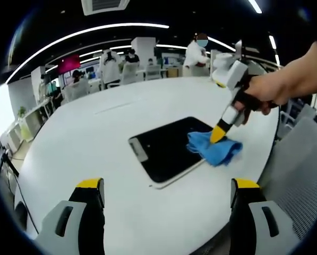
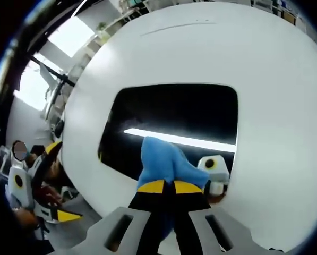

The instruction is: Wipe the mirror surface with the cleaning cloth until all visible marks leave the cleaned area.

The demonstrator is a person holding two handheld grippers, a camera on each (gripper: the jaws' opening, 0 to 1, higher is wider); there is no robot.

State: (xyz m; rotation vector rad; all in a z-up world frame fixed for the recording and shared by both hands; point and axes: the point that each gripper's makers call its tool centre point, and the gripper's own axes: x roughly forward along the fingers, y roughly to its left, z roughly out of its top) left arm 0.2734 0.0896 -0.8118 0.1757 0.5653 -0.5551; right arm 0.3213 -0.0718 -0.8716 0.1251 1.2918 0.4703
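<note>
A dark mirror [image 1: 161, 151] in a thin white frame lies flat on the white round table [image 1: 94, 138]. A blue cloth [image 1: 216, 150] rests bunched on the mirror's right end. My right gripper [image 1: 217, 136], held by a hand coming in from the right, is shut on the cloth and presses it down. In the right gripper view the cloth [image 2: 161, 159] sticks out from my shut right gripper [image 2: 164, 187] over the mirror [image 2: 169, 119], which reflects a ceiling light strip. My left gripper [image 1: 167, 192] hovers open near the table's front edge, holding nothing.
Several people in white coats stand by desks and chairs beyond the table's far edge. A grey chair [image 1: 299, 159] sits close at the right. In the right gripper view the left gripper [image 2: 54, 210] is off the table's edge at the left.
</note>
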